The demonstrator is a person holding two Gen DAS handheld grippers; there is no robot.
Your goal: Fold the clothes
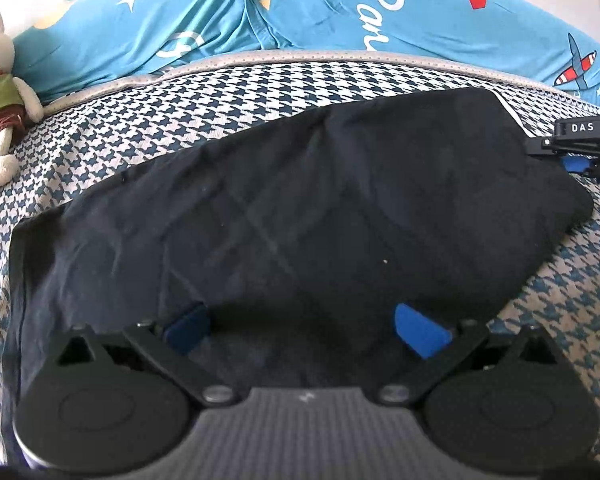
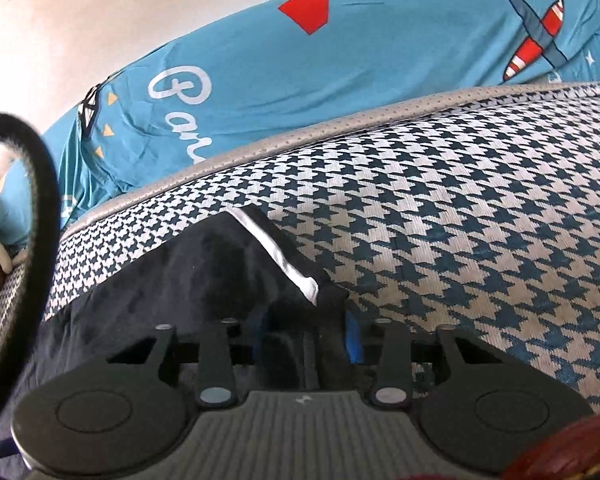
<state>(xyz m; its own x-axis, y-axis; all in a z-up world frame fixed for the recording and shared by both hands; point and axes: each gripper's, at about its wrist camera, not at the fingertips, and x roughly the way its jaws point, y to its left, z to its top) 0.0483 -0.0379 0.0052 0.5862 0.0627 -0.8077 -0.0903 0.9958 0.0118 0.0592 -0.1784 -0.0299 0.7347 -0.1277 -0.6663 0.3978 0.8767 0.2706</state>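
Folding looks partway: dark garment point(image 1: 284, 208) lies doubled on the houndstooth bed point(image 1: 140, 120). Right claw point(image 2: 308, 328) pinches its white-striped corner; left claw point(image 1: 304, 328) gapes empty at its near edge.

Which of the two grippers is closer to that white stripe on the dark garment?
Right. The right gripper sits at the white stripe corner; the left gripper is at the dark garment's opposite edge.

Both wrist views tilt down, close over the houndstooth bed cover point(image 1: 100, 128), facing the blue quilt point(image 2: 300, 80); both share the black garment point(image 1: 300, 200).
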